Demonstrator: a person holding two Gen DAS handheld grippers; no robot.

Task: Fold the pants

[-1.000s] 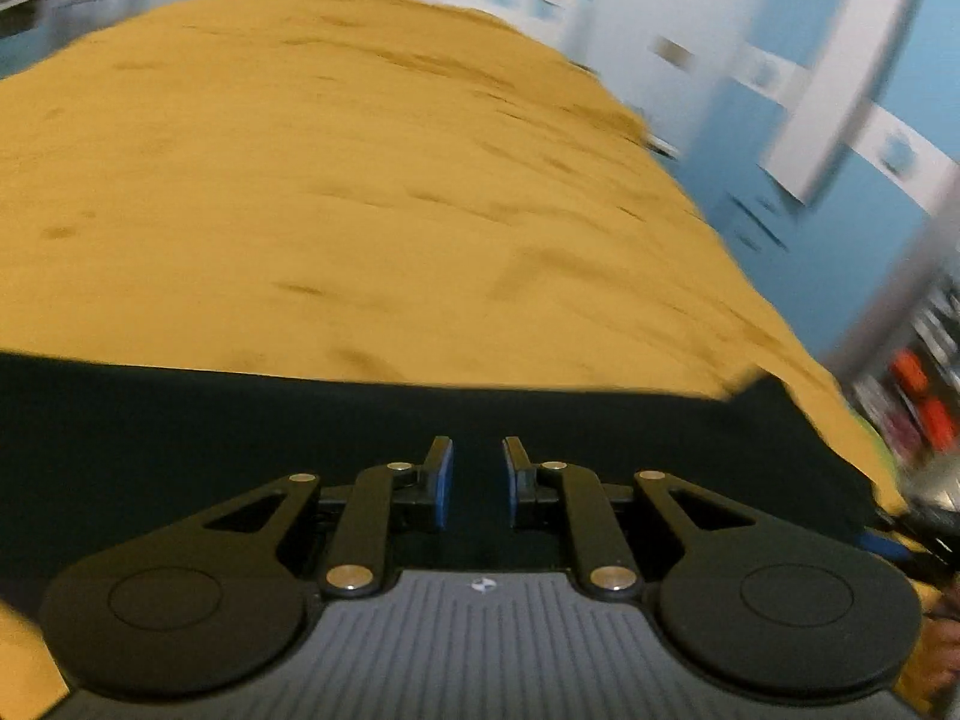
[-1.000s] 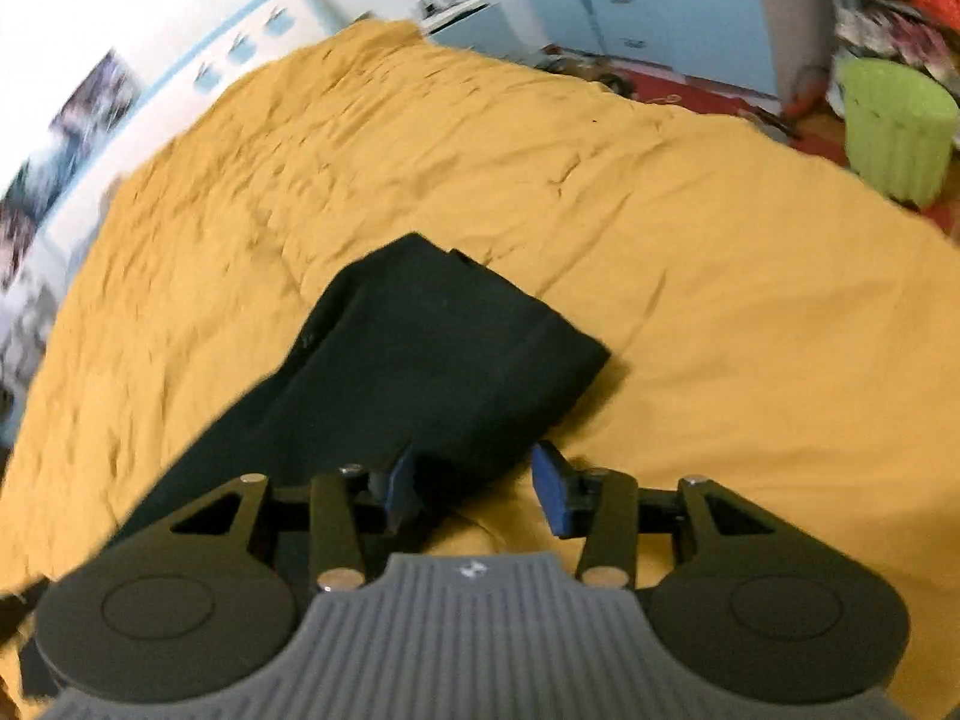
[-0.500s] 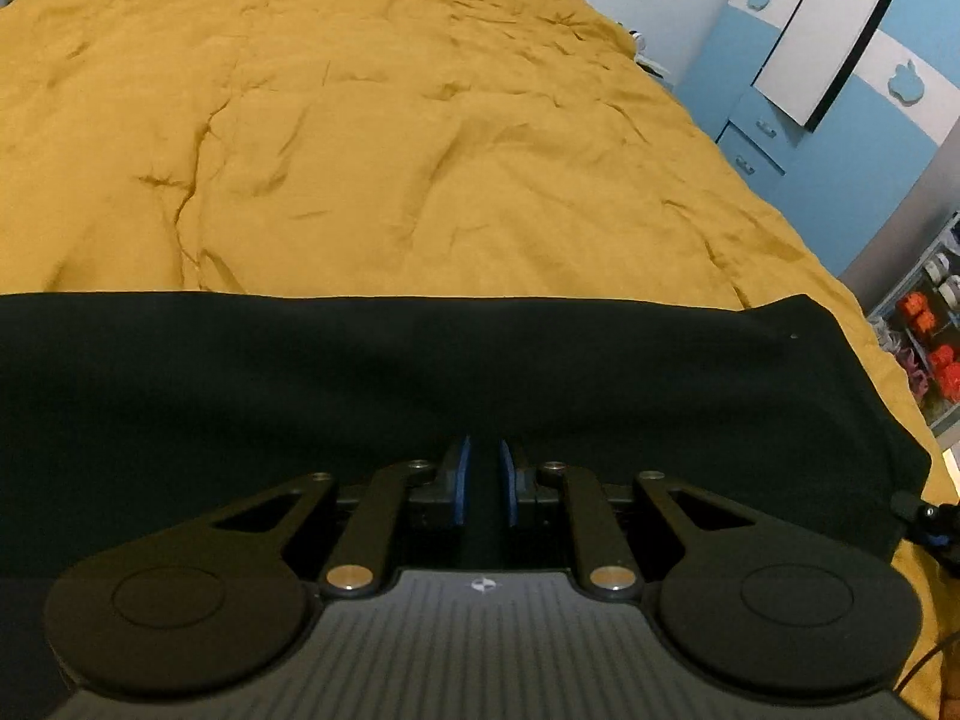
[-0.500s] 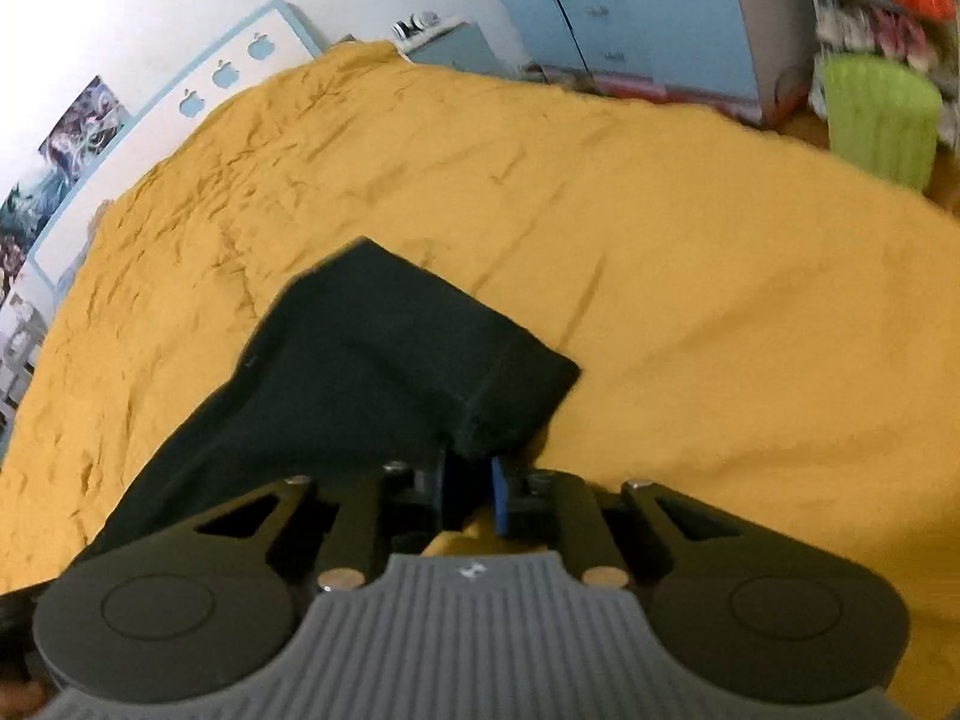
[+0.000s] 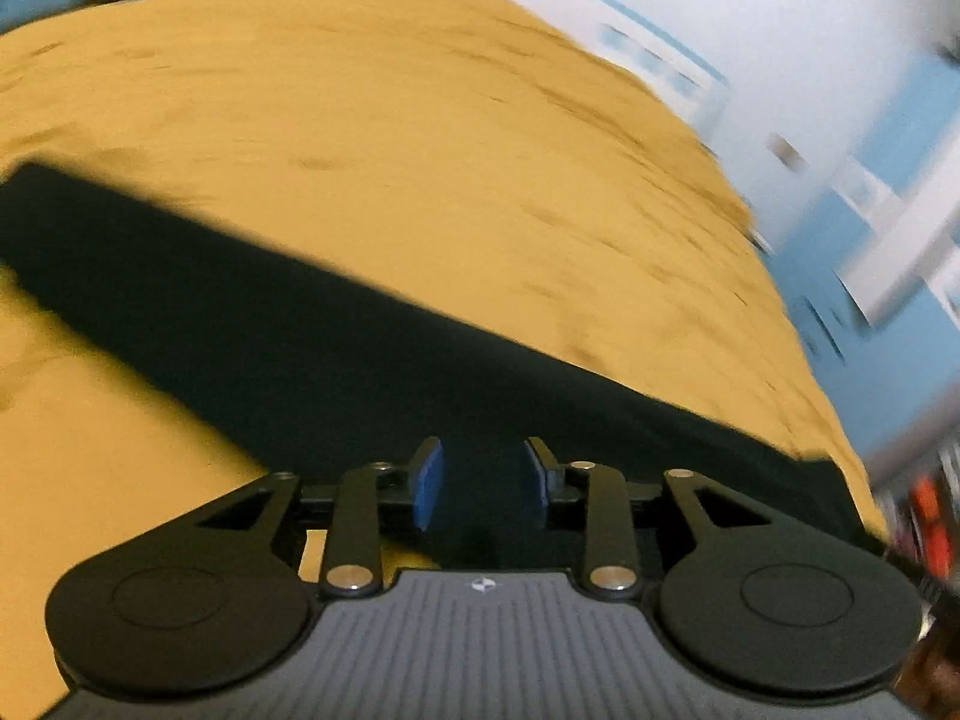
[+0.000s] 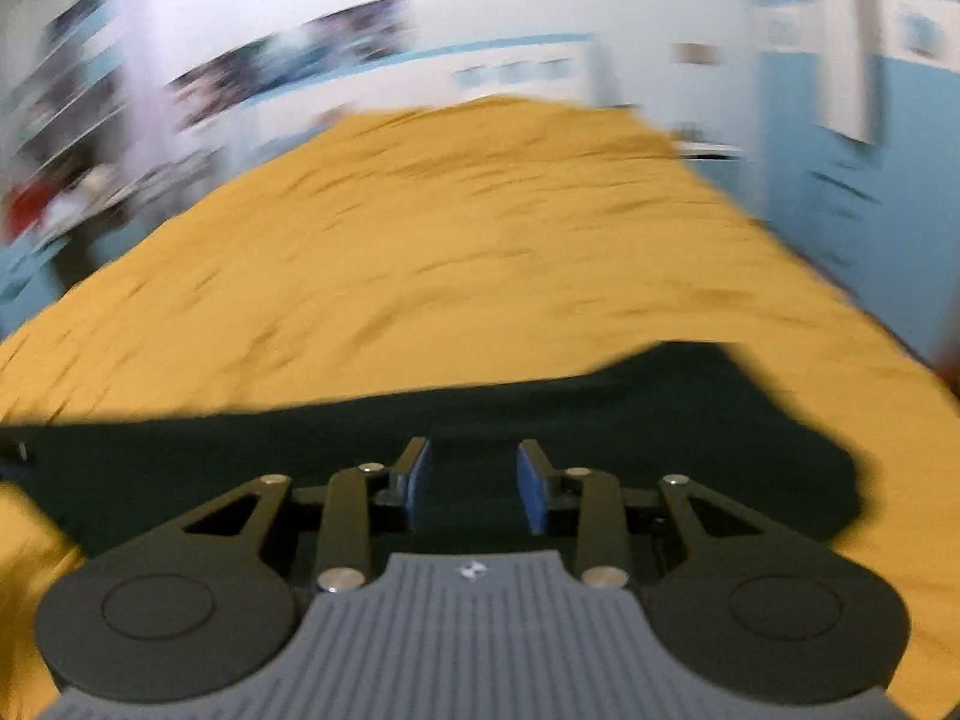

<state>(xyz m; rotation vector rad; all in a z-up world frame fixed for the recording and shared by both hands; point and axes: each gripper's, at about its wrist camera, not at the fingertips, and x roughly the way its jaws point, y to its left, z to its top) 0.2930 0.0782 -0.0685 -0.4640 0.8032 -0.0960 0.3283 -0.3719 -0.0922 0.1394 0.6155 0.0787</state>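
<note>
Black pants [image 5: 336,348] lie flat on a yellow bed cover [image 5: 420,138] as a long dark band. In the left wrist view they run from the far left down to the lower right. My left gripper [image 5: 483,483] is open, its blue pads apart just above the near edge of the cloth. In the right wrist view the pants [image 6: 540,414] stretch across the frame with a wider end at the right. My right gripper [image 6: 474,483] is open over the cloth and holds nothing. Both views are motion-blurred.
The yellow bed cover [image 6: 468,222] fills most of both views. Blue and white cupboards [image 5: 888,252] stand beyond the bed's right side. A white wall with posters [image 6: 288,66] is behind the bed head.
Half a second ago both grippers were shut on the pants' edge. Both have since opened and let go, and the pants lie on the bed. Both cameras are swinging.
</note>
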